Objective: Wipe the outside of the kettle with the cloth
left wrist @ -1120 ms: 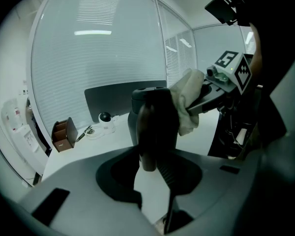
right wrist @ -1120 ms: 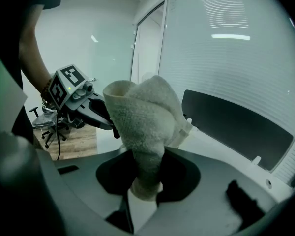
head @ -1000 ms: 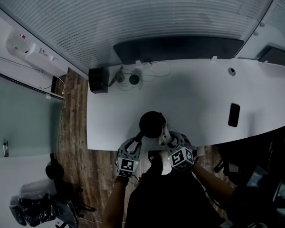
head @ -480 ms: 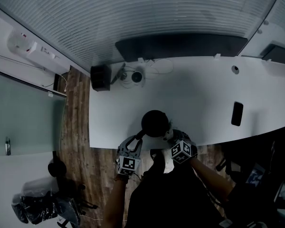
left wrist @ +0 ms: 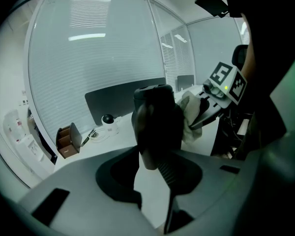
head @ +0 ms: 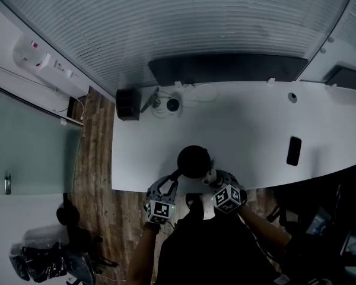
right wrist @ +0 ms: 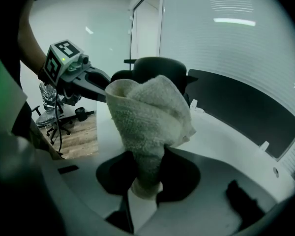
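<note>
While the left claw (left wrist: pixel 155 167) clamps the upright kettle (head: pixel 193 161) by its handle (left wrist: pixel 150 140), the right claw (right wrist: pixel 146 178), pinching the cloth (right wrist: pixel 150 112), sits just right of it; contact unclear.

The left gripper (head: pixel 169 181) and the right gripper (head: pixel 212 179) each have a pale grey body, dark hollows behind the jaws and, at the rear, a cube (head: pixel 159 208) of black-and-white square markers with a small green light (right wrist: pixel 64 59). The person's top (head: pixel 213 251) is dark.
</note>
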The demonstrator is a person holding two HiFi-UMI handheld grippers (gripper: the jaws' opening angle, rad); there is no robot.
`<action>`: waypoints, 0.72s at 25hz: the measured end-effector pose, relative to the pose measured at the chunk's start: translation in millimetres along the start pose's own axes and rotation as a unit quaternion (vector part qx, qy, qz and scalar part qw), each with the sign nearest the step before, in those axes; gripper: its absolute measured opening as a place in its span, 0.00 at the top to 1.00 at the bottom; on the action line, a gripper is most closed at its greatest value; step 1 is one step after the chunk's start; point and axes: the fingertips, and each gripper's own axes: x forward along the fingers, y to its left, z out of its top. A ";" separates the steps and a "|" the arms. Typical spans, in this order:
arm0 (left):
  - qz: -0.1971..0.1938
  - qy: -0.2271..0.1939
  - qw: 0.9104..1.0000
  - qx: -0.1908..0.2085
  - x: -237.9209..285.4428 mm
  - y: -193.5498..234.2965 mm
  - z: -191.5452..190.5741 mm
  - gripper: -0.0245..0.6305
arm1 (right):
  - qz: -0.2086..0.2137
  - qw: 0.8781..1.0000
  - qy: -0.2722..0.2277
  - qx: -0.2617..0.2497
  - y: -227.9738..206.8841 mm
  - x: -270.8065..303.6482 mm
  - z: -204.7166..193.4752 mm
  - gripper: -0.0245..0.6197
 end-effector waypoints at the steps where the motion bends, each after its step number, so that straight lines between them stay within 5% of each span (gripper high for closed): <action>1: 0.000 -0.002 1.000 0.004 0.1 0.5 1.1 0.79 | -0.001 1.000 -0.006 -0.004 -1.4 -4.7 5.4 0.82; 11: -0.012 0.000 0.999 0.032 1.4 13.1 0.4 0.79 | -0.004 0.998 -0.062 -0.029 -4.7 -42.5 53.7 0.82; 18: -0.004 0.009 0.999 0.034 3.8 25.3 -2.6 0.79 | 0.001 0.999 -0.047 -0.022 -0.6 -25.9 37.5 0.82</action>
